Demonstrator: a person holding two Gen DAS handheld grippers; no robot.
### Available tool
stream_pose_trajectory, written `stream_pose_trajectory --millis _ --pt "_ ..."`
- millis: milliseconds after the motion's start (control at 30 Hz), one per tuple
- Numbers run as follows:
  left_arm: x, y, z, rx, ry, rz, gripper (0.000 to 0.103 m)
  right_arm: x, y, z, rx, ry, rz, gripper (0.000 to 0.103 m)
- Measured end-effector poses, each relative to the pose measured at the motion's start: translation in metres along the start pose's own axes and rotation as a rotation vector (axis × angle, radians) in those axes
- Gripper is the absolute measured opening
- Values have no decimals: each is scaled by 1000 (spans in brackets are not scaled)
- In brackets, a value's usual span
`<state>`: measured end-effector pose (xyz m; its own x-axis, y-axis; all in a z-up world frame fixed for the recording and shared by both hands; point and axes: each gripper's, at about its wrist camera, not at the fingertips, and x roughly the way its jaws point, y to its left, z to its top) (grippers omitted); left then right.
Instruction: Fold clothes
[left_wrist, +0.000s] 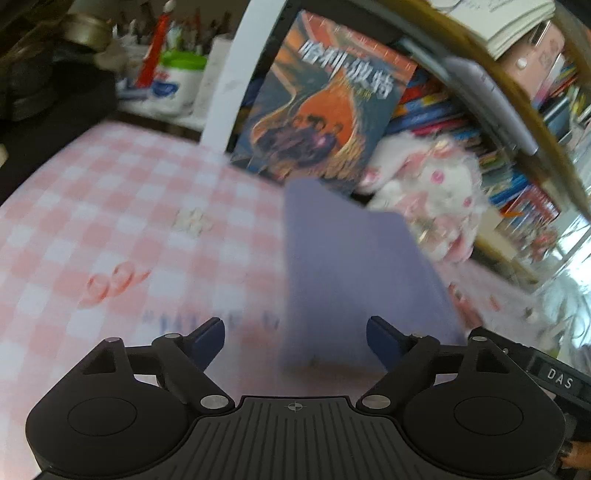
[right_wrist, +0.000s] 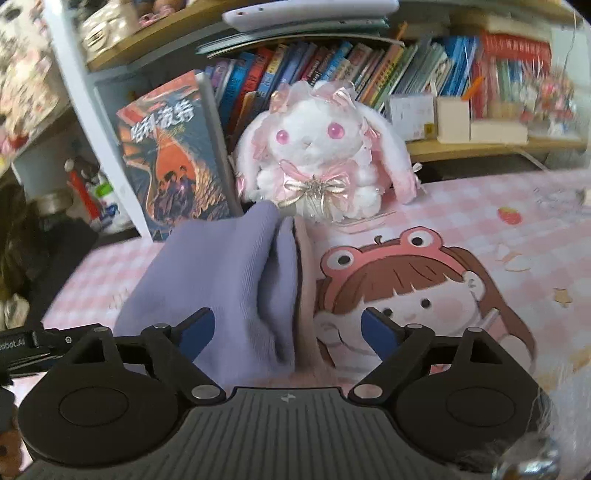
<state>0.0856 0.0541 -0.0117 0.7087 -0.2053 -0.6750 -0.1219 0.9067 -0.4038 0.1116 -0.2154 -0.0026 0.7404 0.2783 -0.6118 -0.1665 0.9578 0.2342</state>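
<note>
A lilac-purple garment (right_wrist: 236, 280) lies folded in a thick bundle on the pink checked cloth (right_wrist: 517, 236) of the table. In the left wrist view it shows blurred as a long purple strip (left_wrist: 351, 266). My right gripper (right_wrist: 288, 328) is open, its blue pads on either side of the bundle's near end, not closed on it. My left gripper (left_wrist: 295, 336) is open too, with the garment's near end between and just beyond its fingertips. The left view is motion-blurred.
A white and pink plush rabbit (right_wrist: 317, 155) sits right behind the garment. A large book (right_wrist: 173, 155) leans against a white shelf post (right_wrist: 92, 122). Rows of books (right_wrist: 369, 70) fill the shelf behind. A cartoon girl print (right_wrist: 417, 295) covers the cloth at right.
</note>
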Motion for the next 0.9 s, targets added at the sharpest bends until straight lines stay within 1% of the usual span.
stream_pose_trajectory --millis 100,200,233,267,300,367,433,500,600,700,900 --pt "-10 -3 -14 22 5 17 86 -11 13 -17 -66 13 -47 88" --pt "-19 -10 -26 90 -19 58 87 -20 22 -34 -109 20 -84 91" --pt "-21 -12 -29 116 -27 76 87 -23 24 -38 -115 23 -92 94" --pt "-24 -15 -33 140 -35 95 89 -25 26 -41 -119 24 -98 97" --pt "-26 -17 -36 156 -44 116 94 -27 27 -46 -123 24 -107 97" --pt "-30 -20 -42 186 -67 148 95 -32 29 -52 -124 27 -122 100" --pt "-33 -23 -46 210 -74 165 97 -35 30 -57 -121 32 -134 101" --pt "-33 -26 -51 233 -62 171 102 -38 32 -62 -119 35 -149 102" --pt "-32 -32 -57 285 -38 179 103 -42 36 -70 -123 39 -167 102" --pt "-32 -37 -61 331 -22 180 103 -43 41 -74 -137 50 -162 103" --pt "-36 -35 -62 346 -14 173 103 -44 43 -77 -127 55 -175 103"
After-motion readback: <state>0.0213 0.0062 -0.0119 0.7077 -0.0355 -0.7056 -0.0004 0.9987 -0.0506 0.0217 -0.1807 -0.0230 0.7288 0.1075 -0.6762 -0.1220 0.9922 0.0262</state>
